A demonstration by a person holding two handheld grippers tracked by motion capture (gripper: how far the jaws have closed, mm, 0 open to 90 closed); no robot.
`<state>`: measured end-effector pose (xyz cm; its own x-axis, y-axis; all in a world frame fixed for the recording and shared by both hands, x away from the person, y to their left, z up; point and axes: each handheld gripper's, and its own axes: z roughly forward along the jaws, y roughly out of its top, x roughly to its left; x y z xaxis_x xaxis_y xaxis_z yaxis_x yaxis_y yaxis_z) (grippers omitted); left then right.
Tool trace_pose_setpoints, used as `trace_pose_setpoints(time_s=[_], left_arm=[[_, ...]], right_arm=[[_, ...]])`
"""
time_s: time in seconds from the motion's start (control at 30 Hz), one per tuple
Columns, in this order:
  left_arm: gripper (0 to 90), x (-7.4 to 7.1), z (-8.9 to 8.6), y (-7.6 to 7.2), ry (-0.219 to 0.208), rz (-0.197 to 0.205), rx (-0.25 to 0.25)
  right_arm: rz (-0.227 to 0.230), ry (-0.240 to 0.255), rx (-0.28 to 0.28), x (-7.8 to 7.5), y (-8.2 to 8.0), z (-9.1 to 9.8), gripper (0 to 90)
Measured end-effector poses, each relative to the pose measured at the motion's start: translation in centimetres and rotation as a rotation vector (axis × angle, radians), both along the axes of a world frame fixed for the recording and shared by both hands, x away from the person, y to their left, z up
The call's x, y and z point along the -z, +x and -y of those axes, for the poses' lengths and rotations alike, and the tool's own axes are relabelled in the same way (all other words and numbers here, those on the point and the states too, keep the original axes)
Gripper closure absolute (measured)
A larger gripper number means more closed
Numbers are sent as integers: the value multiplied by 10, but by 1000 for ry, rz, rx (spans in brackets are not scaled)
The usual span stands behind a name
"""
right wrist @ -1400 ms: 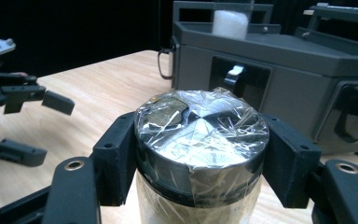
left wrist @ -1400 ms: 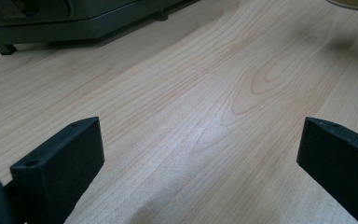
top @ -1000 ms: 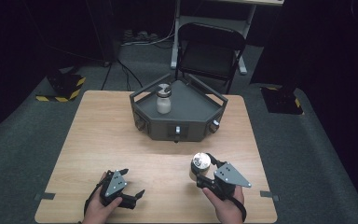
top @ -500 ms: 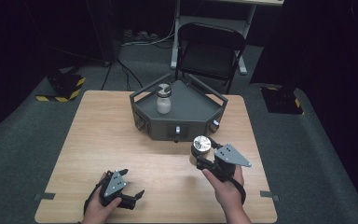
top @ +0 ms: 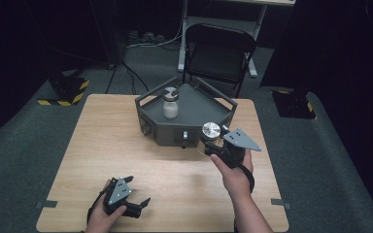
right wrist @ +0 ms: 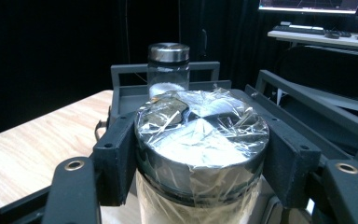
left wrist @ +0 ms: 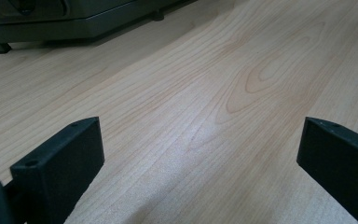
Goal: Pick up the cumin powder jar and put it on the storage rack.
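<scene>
Folding chair (top: pixel 218 53), grey carpet (top: pixel 19 141), darkness.

The dark tray (top: pixel 175 133) and its jar (top: pixel 170 103) block the table's (top: pixel 77 160) far middle; bare wood flanks it.

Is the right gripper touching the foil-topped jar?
Touching. In the right gripper view, both black jaws of the right gripper press against the sides of the jar just under its foil-covered lid, with no gap on either side.
</scene>
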<state>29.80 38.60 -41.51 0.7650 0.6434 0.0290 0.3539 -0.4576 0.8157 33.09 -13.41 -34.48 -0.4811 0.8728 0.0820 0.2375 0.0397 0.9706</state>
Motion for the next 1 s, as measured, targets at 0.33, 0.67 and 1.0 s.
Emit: trace_pose_setpoints(time_s=[0.33,0.67,1.0], left_arm=[[9,0,0,0,-1,0,3],[9,0,-1,1,-2,-2,5],[11,-2,2,2,12,-14,1]], right_arm=[[18,2,12,-15,22,-1,351],[18,-1,30,-26,46,-5,351],[3,-22,46,-28,70,-13,351]])
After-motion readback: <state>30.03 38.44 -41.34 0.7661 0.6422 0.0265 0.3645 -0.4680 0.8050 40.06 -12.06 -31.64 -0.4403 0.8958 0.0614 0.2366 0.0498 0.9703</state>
